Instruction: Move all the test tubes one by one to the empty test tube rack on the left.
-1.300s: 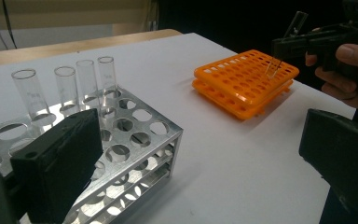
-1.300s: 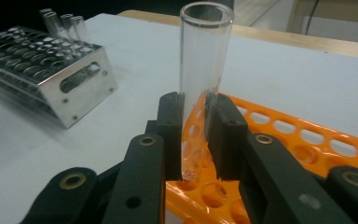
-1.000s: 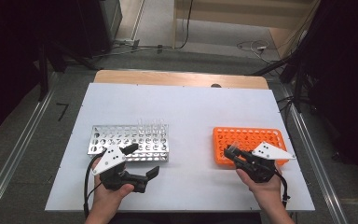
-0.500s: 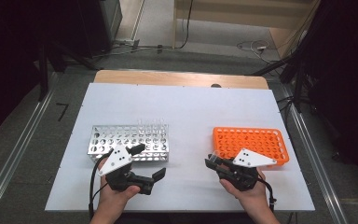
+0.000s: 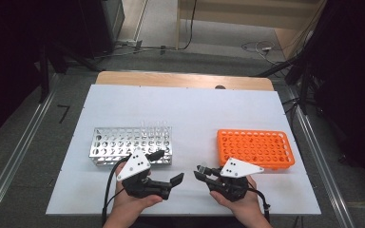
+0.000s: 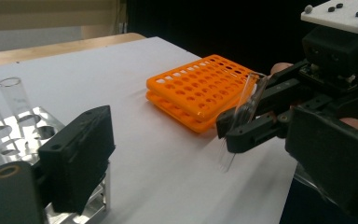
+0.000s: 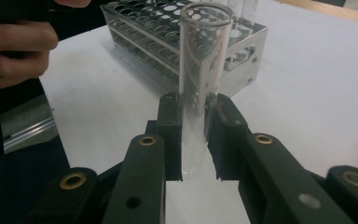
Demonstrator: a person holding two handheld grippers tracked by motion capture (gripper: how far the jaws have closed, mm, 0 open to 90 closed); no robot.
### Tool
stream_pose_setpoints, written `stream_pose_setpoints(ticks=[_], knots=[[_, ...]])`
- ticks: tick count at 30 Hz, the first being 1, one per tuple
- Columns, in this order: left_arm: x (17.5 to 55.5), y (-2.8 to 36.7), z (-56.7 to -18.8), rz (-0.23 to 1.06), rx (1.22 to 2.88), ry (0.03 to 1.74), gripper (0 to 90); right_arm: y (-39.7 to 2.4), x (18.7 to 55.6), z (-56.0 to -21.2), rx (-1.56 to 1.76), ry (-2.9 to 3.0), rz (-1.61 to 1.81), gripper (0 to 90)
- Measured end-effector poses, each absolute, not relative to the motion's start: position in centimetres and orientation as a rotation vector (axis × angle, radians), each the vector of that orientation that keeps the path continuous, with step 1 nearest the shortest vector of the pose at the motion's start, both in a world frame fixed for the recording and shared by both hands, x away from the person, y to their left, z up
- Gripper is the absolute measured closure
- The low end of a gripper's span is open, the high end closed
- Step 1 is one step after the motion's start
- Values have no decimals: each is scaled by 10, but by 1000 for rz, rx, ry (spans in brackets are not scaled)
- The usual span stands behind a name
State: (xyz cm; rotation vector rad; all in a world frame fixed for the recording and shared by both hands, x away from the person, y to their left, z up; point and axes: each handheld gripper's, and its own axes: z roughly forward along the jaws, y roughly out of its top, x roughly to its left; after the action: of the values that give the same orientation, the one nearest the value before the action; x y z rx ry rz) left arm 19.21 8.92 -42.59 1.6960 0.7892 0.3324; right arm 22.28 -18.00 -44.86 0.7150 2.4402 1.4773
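Right now the right claw (image 5: 200,172) is clamped on a clear glass tube (image 7: 199,70), its two black jaws pressed against the tube's lower part, with the open mouth standing well above them. From the left claw's side the same tube (image 6: 242,109) leans a little in that grip, its round bottom hanging just above the white surface (image 5: 195,114) without touching it. The left claw (image 5: 167,167) holds nothing; its jaws stand wide apart and have just been closing slightly, with nothing between them. Both claws sit at the near edge of the surface, tips turned toward each other with a small gap between them. Behind the left claw is a metal rack (image 5: 123,145) with a few clear tubes upright at its far right corner. Off to the right, behind the right claw and apart from it, lies an orange rack (image 5: 256,147), its holes bare. Each claw is carried in a hand (image 5: 133,204) coming in from the near side.
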Motion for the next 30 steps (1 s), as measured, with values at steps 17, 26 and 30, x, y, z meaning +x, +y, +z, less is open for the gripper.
stream_pose_setpoints(ticks=[17,26,30], knots=[[192,66,-425,260,1714,729,394,-163,213,-451,655,2488,1472,741],[191,54,-428,258,1763,685,566,-159,209,-450,629,2506,1481,741],[191,51,-430,264,1781,683,638,-158,208,-448,618,2508,1487,741]])
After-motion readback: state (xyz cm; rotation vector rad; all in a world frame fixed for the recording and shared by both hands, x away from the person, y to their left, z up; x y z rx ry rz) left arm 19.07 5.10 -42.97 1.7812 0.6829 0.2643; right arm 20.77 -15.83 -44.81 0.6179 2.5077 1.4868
